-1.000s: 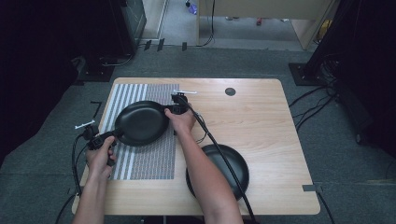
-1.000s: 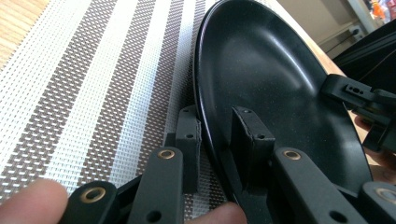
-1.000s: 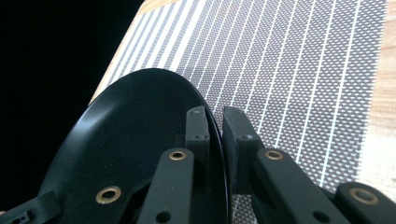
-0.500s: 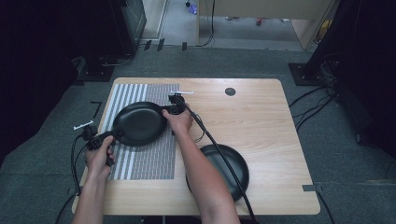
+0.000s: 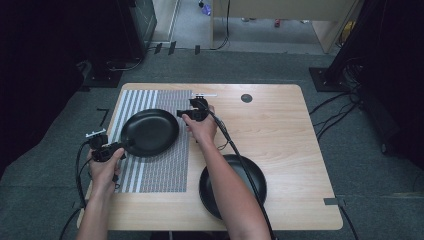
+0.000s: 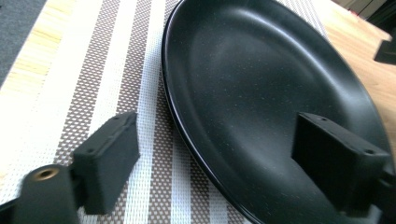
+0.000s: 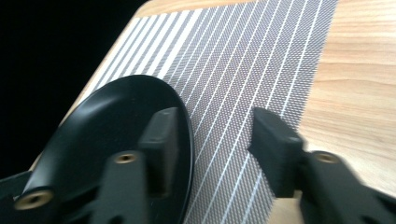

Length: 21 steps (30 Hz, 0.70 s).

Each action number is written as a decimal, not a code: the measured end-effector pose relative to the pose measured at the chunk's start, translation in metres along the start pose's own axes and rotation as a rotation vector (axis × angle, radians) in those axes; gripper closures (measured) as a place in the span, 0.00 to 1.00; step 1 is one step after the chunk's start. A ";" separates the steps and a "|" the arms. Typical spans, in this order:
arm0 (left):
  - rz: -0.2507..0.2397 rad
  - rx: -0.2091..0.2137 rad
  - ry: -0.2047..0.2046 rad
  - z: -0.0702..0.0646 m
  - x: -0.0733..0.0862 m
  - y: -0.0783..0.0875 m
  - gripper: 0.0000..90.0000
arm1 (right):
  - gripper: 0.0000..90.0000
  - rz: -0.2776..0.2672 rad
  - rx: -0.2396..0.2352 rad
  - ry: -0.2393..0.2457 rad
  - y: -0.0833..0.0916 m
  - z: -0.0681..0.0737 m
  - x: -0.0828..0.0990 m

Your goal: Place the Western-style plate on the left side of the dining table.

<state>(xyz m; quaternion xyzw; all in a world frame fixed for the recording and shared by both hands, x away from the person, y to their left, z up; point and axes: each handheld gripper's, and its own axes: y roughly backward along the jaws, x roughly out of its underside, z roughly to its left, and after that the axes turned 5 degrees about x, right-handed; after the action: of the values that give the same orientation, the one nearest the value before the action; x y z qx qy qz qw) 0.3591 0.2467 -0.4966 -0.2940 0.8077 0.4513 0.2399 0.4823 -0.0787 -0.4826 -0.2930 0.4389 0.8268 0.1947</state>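
Note:
A black plate (image 5: 150,132) lies on the striped placemat (image 5: 160,170) at the table's left. My left gripper (image 5: 122,145) is at the plate's near-left rim. In the left gripper view the black plate (image 6: 261,93) runs its rim between the left gripper (image 6: 219,154) jaws, which have just been opening and do not press on it. My right gripper (image 5: 184,114) sits at the plate's far-right edge. Its jaws have also just been opening. In the right gripper view the right gripper (image 7: 217,140) has one jaw over the black plate (image 7: 107,126) and bare placemat (image 7: 243,60) between its jaws.
A second black plate (image 5: 250,175) rests near the table's front edge, partly under my right forearm. A small dark disc (image 5: 246,98) is set into the wooden table (image 5: 280,130) at the back. Cables trail from both grippers over the front edge.
Both grippers were shut on the plate's rim and now stand open. The right gripper has drawn back slightly from the plate. The plate stays on the placemat.

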 end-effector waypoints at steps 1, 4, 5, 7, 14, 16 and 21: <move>-0.002 0.000 -0.001 -0.001 0.000 0.002 0.15 | 0.53 -0.001 -0.007 -0.001 0.005 -0.001 0.000; -0.018 0.006 -0.024 -0.007 0.000 0.009 0.14 | 0.46 -0.013 -0.013 0.005 0.022 -0.001 0.001; -0.021 0.016 -0.028 -0.008 0.001 0.011 0.14 | 0.42 -0.015 -0.026 0.015 0.029 -0.002 0.002; -0.030 0.045 -0.036 -0.012 0.002 0.015 0.12 | 0.37 -0.025 -0.042 0.031 0.040 -0.002 0.004; -0.052 0.064 -0.070 -0.026 0.007 0.023 0.11 | 0.32 -0.046 0.023 0.114 0.077 -0.003 0.017; -0.046 0.066 -0.083 -0.030 0.009 0.025 0.11 | 0.32 -0.053 0.078 0.124 0.087 -0.004 0.021; -0.032 0.065 -0.108 -0.038 0.016 0.030 0.11 | 0.28 -0.061 0.113 0.128 0.109 -0.013 0.031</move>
<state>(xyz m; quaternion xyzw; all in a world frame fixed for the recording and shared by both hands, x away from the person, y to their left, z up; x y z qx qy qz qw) 0.3222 0.2226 -0.4712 -0.2741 0.8030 0.4362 0.2997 0.4000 -0.1461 -0.4415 -0.3469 0.4874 0.7740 0.2074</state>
